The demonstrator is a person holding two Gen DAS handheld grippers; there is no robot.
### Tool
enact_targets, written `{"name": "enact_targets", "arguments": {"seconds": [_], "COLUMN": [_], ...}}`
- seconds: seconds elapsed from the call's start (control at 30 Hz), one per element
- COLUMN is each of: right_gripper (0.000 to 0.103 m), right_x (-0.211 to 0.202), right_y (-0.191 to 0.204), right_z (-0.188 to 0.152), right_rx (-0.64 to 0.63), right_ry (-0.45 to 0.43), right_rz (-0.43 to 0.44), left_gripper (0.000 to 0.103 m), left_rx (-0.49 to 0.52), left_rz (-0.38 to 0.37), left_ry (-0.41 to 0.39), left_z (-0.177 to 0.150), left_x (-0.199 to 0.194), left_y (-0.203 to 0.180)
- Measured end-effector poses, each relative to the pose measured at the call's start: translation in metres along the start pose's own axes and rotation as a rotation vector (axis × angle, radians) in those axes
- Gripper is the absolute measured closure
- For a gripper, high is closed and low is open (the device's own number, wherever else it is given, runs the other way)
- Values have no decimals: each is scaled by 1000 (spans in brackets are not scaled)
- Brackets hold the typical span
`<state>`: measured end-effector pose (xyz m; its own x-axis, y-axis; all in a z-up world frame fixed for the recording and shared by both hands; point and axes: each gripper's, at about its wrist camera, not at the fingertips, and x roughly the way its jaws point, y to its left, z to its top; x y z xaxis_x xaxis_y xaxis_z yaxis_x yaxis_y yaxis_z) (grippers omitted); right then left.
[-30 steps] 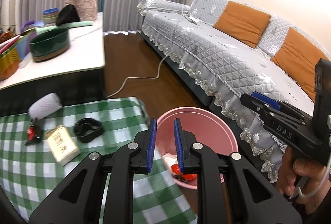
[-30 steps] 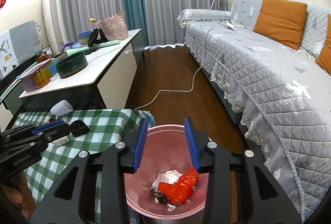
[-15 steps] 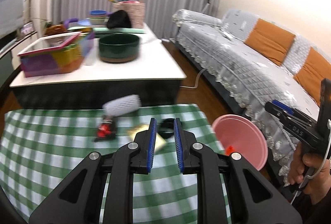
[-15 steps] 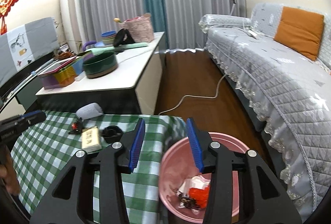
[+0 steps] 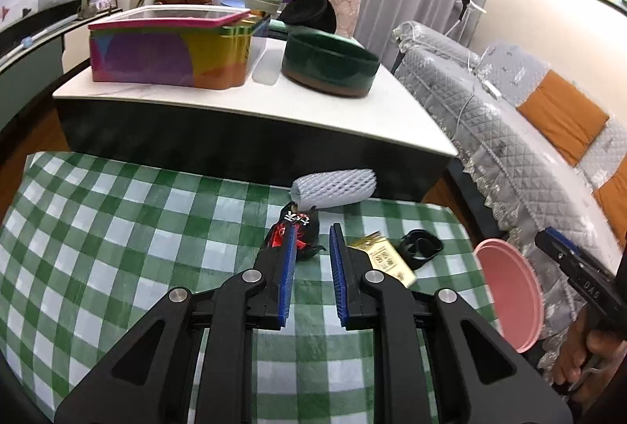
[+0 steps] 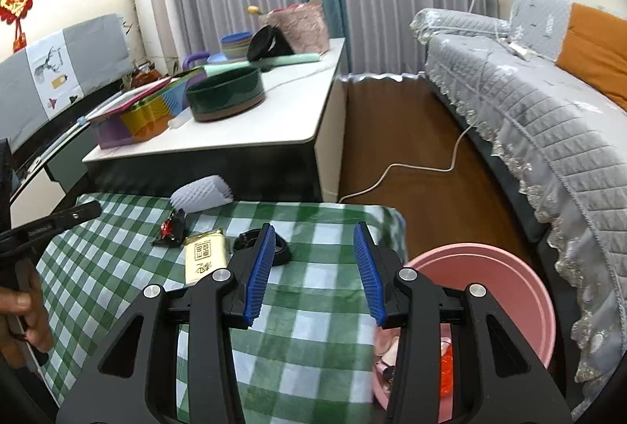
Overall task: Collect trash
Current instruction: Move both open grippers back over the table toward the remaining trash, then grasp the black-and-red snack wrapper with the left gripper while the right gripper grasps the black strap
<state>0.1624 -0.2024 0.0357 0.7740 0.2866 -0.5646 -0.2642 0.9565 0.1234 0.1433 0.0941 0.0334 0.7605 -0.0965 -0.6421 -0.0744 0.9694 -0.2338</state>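
With both tongs, left [image 5: 311, 247] and right [image 6: 313, 247], open and empty, I centre the left pair on the wrapper [image 5: 292, 234] beside the foam net [image 5: 333, 187], then close.

Green-checked tablecloth [image 5: 117, 247] (bearing foam sleeve [image 5: 333, 187], wrapper [image 5: 301, 228], yellow packet [image 5: 386, 259], black ring [image 5: 421, 245])

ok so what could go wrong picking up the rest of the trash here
The left tool has only a narrow gap, so it may push the black and red wrapper instead of straddling it. The foam sleeve lies at the tablecloth's far edge and could roll off. The pink bin sits below the table edge, so drops could miss.
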Motion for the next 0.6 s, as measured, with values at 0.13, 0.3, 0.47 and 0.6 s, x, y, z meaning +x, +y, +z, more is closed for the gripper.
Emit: {"name": "enact_targets", "arguments": {"seconds": [0.13,0.3,0.47,0.6], "right_gripper": [60,55,40,30], "right_x": [22,57,90,114], "right_y": [8,16,26,33], "right_z": [-1,-3,-6,-10], "right_rx": [0,17,21,31], "right_ry": [25,73,119,167], "right_rz": [18,48,72,96], "left_gripper": [85,85,68,55], "left_rx": [10,42,48,29], "left_rz": [5,11,16,35], "left_ry": [8,21,35,48], "left_z": [-1,-3,-5,-6], "left_x": [18,42,62,79], "left_y": [1,-4,-4,2]}}
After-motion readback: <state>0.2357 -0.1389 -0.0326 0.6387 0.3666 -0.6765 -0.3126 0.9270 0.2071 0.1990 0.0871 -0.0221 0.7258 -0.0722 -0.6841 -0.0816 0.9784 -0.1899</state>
